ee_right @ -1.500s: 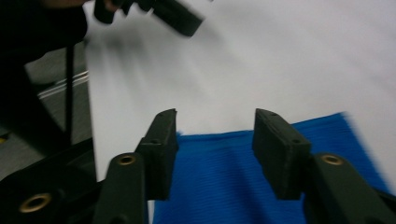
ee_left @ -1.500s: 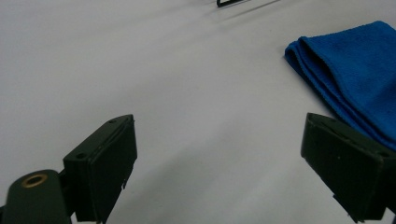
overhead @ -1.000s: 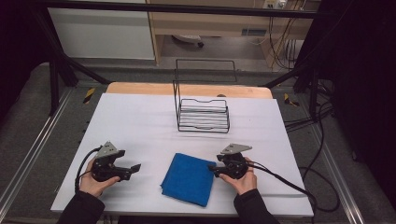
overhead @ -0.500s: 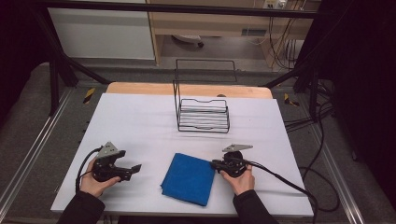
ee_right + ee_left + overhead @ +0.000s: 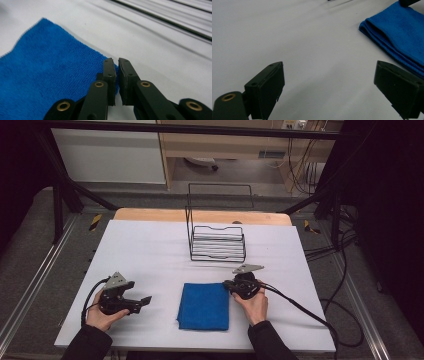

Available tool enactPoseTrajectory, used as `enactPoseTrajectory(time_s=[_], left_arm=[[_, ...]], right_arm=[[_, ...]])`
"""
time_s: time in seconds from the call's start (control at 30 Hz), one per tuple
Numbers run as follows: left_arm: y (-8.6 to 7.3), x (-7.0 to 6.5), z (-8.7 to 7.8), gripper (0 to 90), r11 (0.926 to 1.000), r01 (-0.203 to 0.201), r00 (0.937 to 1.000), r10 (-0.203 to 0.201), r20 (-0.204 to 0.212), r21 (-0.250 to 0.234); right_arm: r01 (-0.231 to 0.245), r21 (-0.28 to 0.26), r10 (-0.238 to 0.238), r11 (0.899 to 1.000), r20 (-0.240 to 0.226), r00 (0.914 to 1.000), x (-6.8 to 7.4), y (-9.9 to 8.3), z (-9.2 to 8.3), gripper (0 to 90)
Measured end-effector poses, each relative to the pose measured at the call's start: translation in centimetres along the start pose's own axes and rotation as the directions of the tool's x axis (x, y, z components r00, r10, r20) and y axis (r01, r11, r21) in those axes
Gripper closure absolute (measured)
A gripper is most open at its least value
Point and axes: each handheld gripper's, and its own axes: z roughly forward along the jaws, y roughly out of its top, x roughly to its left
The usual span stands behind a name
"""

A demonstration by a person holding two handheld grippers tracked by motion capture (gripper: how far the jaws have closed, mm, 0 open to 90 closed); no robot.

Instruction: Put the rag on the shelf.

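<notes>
A folded blue cloth (image 5: 204,306) lies flat on the white table near the front edge. My right gripper (image 5: 228,285) sits at the cloth's far right corner; its jaws have just been closing. In the right gripper view they stand almost together (image 5: 116,62), with the edge of the blue cloth (image 5: 50,75) pinched between the pads. Well left of the cloth, my left gripper (image 5: 145,300) rests low on the table and points toward it. Its jaws are wide open (image 5: 332,82) with only bare table between them, and the blue cloth (image 5: 397,30) lies ahead at the upper right.
A black wire rack (image 5: 217,242) stands upright at the table's middle back, just beyond the right gripper; its wires (image 5: 162,20) cross the top of the right gripper view. Cables trail from both grippers off the table's sides. White tabletop (image 5: 145,250) spreads around the cloth.
The right gripper has slid a little left onto the cloth's far right corner and its jaws have closed there. The left gripper and the cloth stayed put.
</notes>
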Motion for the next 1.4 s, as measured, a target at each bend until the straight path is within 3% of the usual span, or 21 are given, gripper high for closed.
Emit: enactPoseTrajectory(time_s=[0.1,0.3,0.43,0.6,0.73,0.87,0.97,1.1,1.3,1.4], left_arm=[[0.1,-0.1,0.1,8.7,1.0000,0.004,1.0000,-0.004,0.000,-0.001],[1.3,-1.0,0.2,6.1,1.0000,0.006,1.0000,-0.006,0.003,-0.003],[2.2,-1.6,0.8,5.9,1.0000,-0.001,1.0000,0.001,0.005,0.008],[4.0,-3.0,2.1,7.1,0.9998,-0.018,0.9997,0.018,0.018,0.013],[5.8,-4.6,4.1,9.4,0.9990,-0.039,0.9986,0.038,0.038,0.021],[6.5,-5.5,5.6,11.8,0.9984,-0.043,0.9984,0.041,0.037,0.037],[7.1,-6.3,7.5,13.9,0.9958,-0.047,0.9986,0.045,0.028,0.079],[7.4,-6.9,8.9,19.7,0.9941,-0.040,0.9992,0.040,0.004,0.101],[7.0,-6.9,9.9,28.8,0.9893,-0.013,0.9999,0.011,0.013,0.145],[6.5,-7.0,10.2,38.7,0.9867,-0.011,0.9999,0.010,0.008,0.162]], right_arm=[[0.025,-0.014,-0.025,1.000,0.007,0.9997,0.0,0.0,-0.2,77.3],[0.039,-0.103,-0.041,0.994,-0.019,0.9990,-0.6,0.5,-2.6,46.8],[-0.004,-0.127,-0.002,0.992,-0.049,0.9988,-1.5,-0.3,-3.9,28.6],[-0.035,-0.122,0.029,0.992,-0.048,0.9984,-2.9,-1.8,-4.7,15.9],[-0.052,-0.112,0.047,0.992,-0.044,0.9979,-3.5,-2.5,-5.0,10.1],[-0.056,-0.105,0.050,0.993,-0.053,0.9973,-3.6,-2.9,-5.0,7.0],[-0.049,-0.108,0.042,0.993,-0.061,0.9972,-3.3,-3.0,-5.1,6.3],[-0.043,-0.120,0.035,0.992,-0.067,0.9971,-3.1,-3.2,-5.4,5.6],[-0.037,-0.126,0.030,0.991,-0.063,0.9975,-3.0,-3.3,-5.6,5.5],[-0.039,-0.121,0.030,0.992,-0.071,0.9970,-2.9,-3.3,-5.6,6.1]])
